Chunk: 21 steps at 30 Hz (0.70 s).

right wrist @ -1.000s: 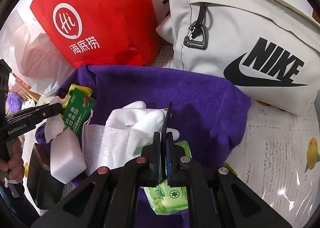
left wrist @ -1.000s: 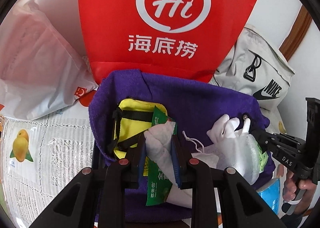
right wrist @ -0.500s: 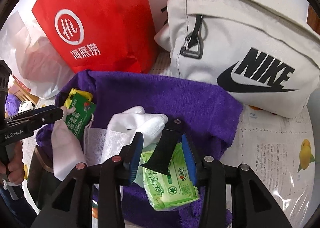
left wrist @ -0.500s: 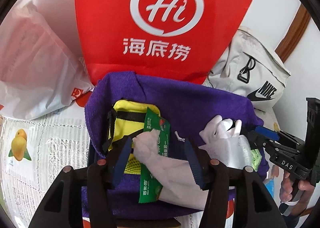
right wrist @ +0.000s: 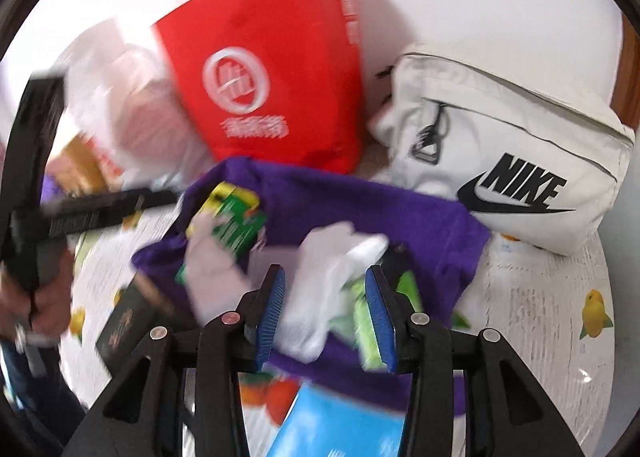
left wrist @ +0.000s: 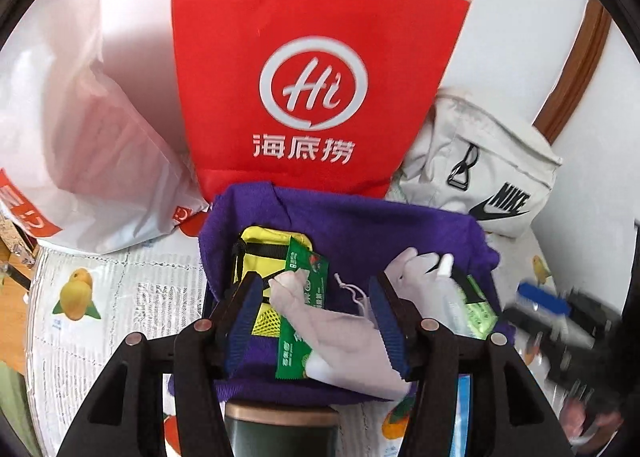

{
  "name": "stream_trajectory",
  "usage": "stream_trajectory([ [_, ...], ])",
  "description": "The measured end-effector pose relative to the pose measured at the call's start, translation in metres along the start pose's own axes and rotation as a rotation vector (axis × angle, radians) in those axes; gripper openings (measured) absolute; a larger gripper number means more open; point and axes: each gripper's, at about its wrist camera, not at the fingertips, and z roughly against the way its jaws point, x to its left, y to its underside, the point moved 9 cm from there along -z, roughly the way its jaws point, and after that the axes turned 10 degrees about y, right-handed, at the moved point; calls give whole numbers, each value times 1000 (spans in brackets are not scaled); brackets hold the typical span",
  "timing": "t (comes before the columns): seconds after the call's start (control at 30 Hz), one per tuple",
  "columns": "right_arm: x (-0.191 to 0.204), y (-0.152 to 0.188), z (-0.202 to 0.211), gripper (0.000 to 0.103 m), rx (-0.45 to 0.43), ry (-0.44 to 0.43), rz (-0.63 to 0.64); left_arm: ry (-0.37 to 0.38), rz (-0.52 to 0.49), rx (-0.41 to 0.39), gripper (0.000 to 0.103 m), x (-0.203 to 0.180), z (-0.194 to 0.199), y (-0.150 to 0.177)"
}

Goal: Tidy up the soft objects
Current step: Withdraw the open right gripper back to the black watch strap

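A red "Hi" shopping bag [left wrist: 316,97] stands against the white wall, flanked by a white plastic bag [left wrist: 88,153] and a cream Nike bag [right wrist: 516,161], on a fruit-printed table cover [left wrist: 100,297].

We saw a purple towel [left wrist: 360,225] of rough, matt terry cloth beside a red bag [left wrist: 312,69] of matt non-woven fabric. The green sachet [left wrist: 304,309] looked like glossy plastic film, the white glove [right wrist: 332,273] soft matt cloth. The desk [left wrist: 132,297] wore glossy, wrinkled plastic sheeting.
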Motion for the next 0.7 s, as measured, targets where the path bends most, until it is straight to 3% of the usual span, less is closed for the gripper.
stream_trajectory([
  [0.37, 93, 113, 23, 43, 92, -140, 125, -31, -15, -17, 57, -1, 64, 46],
  [0.53, 114, 151, 19, 43, 140, -137, 144, -39, 8, -7, 58, 11, 88, 88],
  [0.7, 130, 164, 17, 43, 125, -100, 209, -41, 45, -1, 58, 27, 105, 125],
])
